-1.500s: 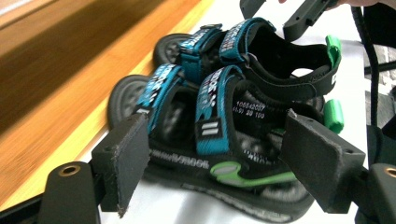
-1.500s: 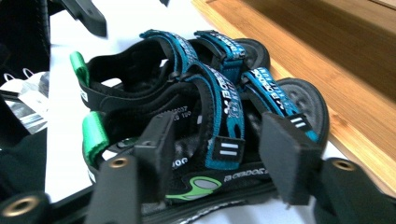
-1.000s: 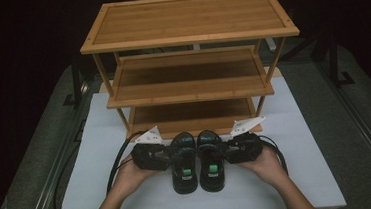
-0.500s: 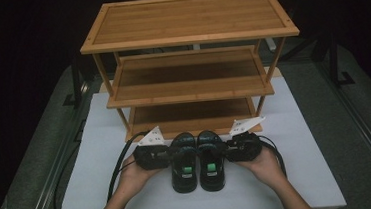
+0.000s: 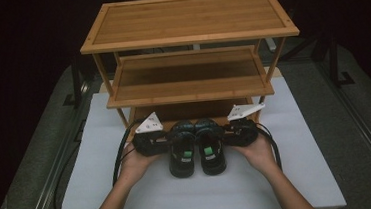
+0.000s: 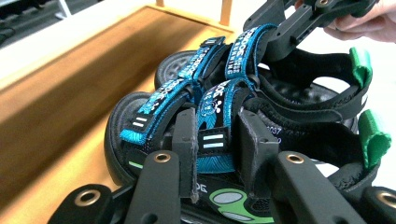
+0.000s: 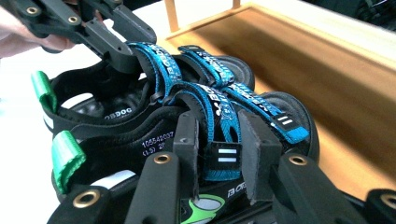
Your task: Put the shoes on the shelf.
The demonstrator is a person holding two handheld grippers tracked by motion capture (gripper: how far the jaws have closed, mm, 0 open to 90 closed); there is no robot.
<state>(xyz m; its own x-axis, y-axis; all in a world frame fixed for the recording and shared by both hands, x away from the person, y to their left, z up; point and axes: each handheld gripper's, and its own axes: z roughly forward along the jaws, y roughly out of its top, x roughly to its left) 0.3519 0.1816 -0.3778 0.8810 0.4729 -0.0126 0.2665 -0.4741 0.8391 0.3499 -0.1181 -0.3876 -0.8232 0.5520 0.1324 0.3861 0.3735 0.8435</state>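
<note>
A pair of black sandals with blue straps and green heel tabs lies side by side just in front of the rack's bottom shelf (image 5: 189,109). My left gripper (image 5: 169,142) comes in from the left. Its jaws have just been closing and now pinch a blue strap of the left sandal (image 5: 182,152), as the left gripper view shows (image 6: 217,140). My right gripper (image 5: 223,135) mirrors it from the right. Its jaws have also just been closing and are shut on a strap of the right sandal (image 5: 210,150), seen up close in the right gripper view (image 7: 219,144).
A three-tier bamboo rack (image 5: 186,14) stands at the back of the white mat (image 5: 302,150). Its bottom board (image 6: 70,93) lies right beyond the sandals' toes. Black cables (image 5: 120,155) loop beside each hand. Dark floor surrounds the table.
Both grippers have closed on the straps. Hands, grippers and sandals have shifted together away from the person, toward the rack's bottom shelf.
</note>
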